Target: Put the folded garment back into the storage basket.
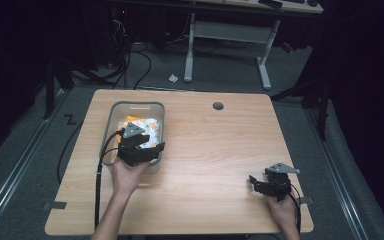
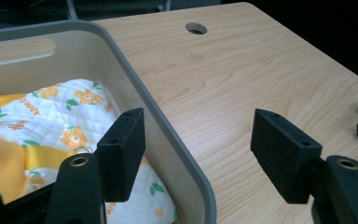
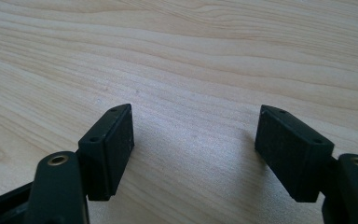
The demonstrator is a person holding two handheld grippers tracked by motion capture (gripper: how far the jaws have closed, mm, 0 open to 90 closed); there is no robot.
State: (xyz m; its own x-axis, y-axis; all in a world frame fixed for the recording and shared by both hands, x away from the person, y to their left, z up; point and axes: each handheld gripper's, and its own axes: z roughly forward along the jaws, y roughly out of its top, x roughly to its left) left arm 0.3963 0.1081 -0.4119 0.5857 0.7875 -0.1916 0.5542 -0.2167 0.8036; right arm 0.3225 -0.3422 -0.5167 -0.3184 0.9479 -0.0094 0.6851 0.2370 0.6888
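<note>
A person's left hand holds the left gripper over the near right corner of a grey plastic rectangular bin, its jaws spread wide and straddling the bin's right wall: one pad hangs inside the bin, the other outside above the light wood-grain surface. Nothing is pinched between them. Just below and to the left of the inner jaw lies a white quilted cloth printed with orange flowers and green leaves, bunched in the bin together with a yellow fabric piece; a small metal ring shows on it right beside that jaw. Ahead of the gripper, a round cable hole is cut into the surface near its far edge. Well apart to the right, near the surface's front right corner, the right hand holds the right gripper low over bare wood, jaws likewise spread, with nothing between them.
</note>
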